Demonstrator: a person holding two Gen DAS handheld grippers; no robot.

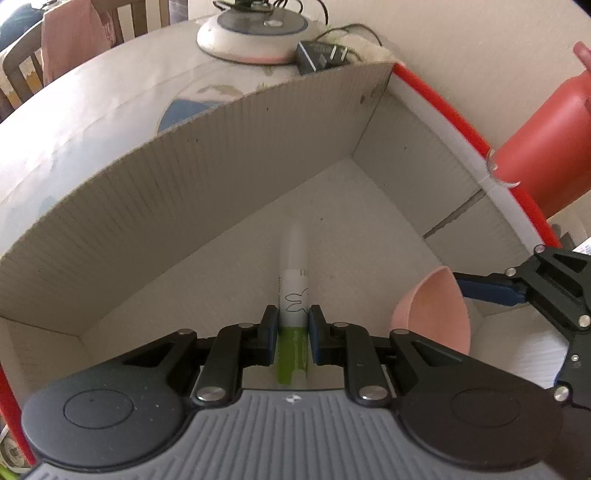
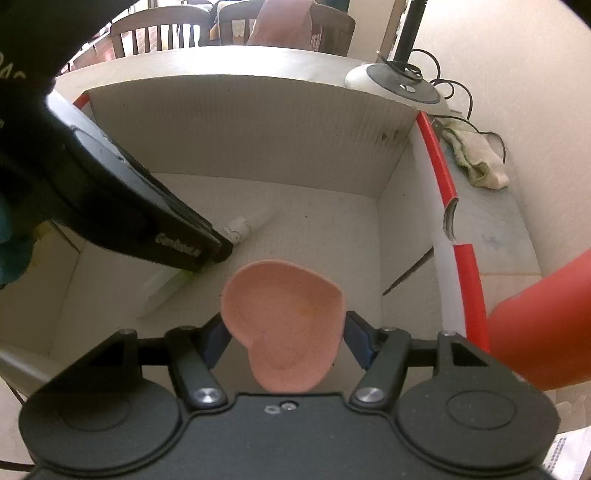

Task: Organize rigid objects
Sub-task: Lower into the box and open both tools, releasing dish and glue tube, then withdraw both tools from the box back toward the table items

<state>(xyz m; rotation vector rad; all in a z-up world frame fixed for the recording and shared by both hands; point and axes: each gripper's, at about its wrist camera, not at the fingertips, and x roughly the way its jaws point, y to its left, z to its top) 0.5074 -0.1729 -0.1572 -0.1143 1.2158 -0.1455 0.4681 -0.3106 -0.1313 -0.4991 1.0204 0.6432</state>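
Observation:
My left gripper point(image 1: 292, 334) is shut on a white and green tube point(image 1: 293, 291) and holds it low inside an open cardboard box point(image 1: 155, 192). The tube's white cap points toward the box's far corner. The tube also shows in the right wrist view point(image 2: 242, 226), partly hidden behind the left gripper. My right gripper point(image 2: 283, 338) is shut on a pink heart-shaped dish point(image 2: 286, 325) and holds it over the box floor, to the right of the tube. The dish also shows in the left wrist view point(image 1: 432, 310).
The box has a red-edged flap point(image 2: 441, 177) on its right side. A red bottle point(image 1: 543, 140) stands just outside that side. A round white lamp base point(image 1: 251, 33) with cables, a black plug point(image 1: 321, 55) and a crumpled cloth point(image 2: 476, 158) lie beyond the box.

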